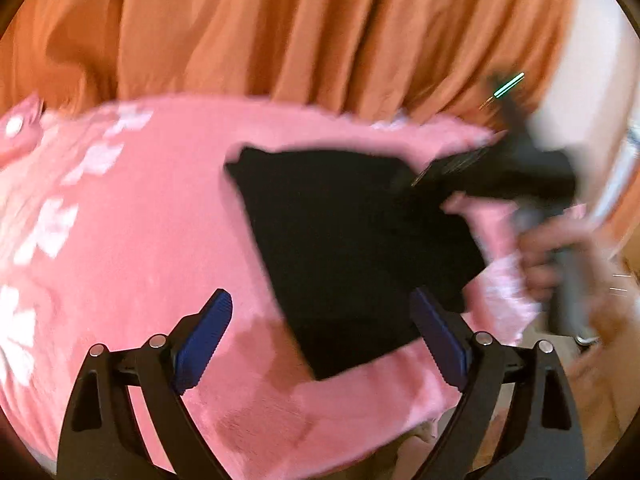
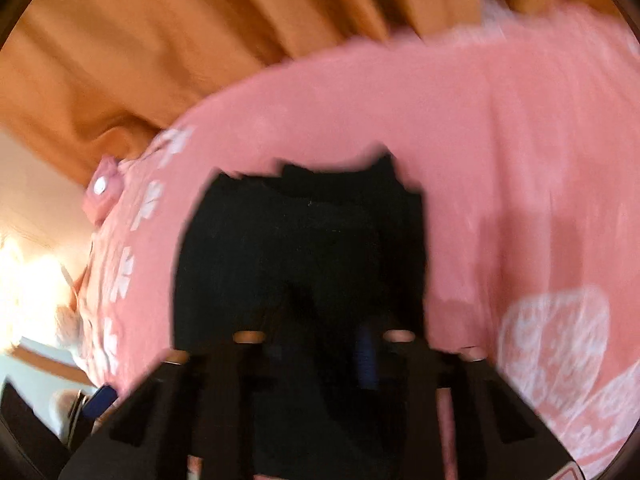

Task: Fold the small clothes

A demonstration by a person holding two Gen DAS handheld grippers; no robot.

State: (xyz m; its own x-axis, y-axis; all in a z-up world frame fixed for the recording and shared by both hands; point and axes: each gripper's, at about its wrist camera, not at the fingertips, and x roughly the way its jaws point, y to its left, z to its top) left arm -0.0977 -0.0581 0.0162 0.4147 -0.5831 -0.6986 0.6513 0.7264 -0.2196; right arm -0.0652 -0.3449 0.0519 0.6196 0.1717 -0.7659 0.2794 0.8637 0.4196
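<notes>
Fabric of a small black garment (image 1: 352, 248), lying flat in a rough rectangle, sits toward the right side of a pink fleece blanket with white flower prints (image 1: 132, 240) that covers the surface; orange pleated curtains (image 1: 320, 32) hang behind its far edge. The left gripper (image 1: 324, 340) hovers above the garment's near corner, its blue-padded fingers spread wide and holding nothing. The right gripper (image 1: 460, 168) reaches in at the garment's far right corner; both views are motion-blurred, and from its own camera its fingers merge with the dark cloth, so I cannot tell whether it is pinching the fabric. The step appears to be taking hold for a fold. To do it well, each gripper should catch only the black cloth's edge, not the blanket beneath, and both corners should rise together so the fold lands square.
</notes>
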